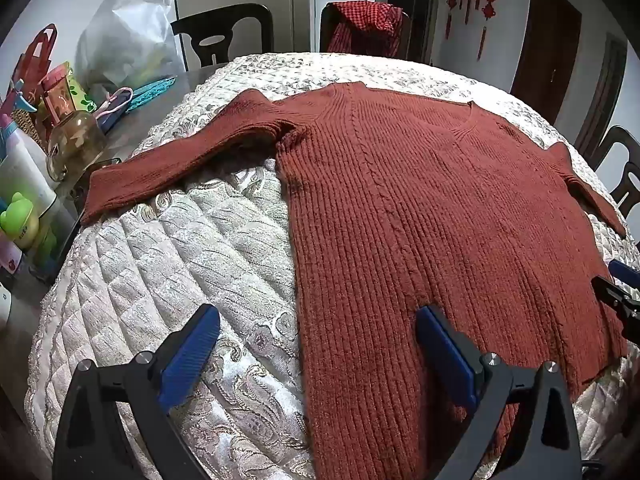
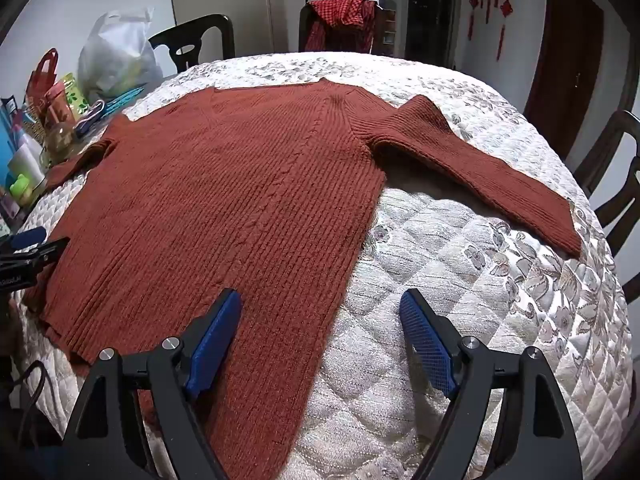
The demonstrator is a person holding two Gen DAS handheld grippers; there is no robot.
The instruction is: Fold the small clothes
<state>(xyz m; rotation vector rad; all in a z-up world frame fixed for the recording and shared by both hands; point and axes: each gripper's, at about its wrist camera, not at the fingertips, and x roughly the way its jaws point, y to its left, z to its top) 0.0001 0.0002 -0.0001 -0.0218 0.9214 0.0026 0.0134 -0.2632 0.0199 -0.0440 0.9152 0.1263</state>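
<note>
A rust-red ribbed knit sweater [image 1: 432,208] lies flat on the quilted cover [image 1: 180,264], neck away from me and both sleeves spread out. My left gripper [image 1: 318,316] is open above the sweater's left side edge near the hem, blue pads [image 1: 192,356] wide apart with nothing pinched. In the right wrist view the same sweater [image 2: 224,200] fills the left half, its right sleeve [image 2: 480,176] stretched toward the table edge. My right gripper [image 2: 320,304] hangs open over the sweater's right side edge. Each gripper's tip shows at the edge of the other's view.
Bottles, a glass jar [image 1: 74,148], a green toy and a white plastic bag [image 1: 128,40] crowd the table's left end. Dark chairs [image 1: 224,36] stand around; one [image 2: 340,20] carries a red checked cloth. The cover [image 2: 500,280] lies bare to the right of the sweater.
</note>
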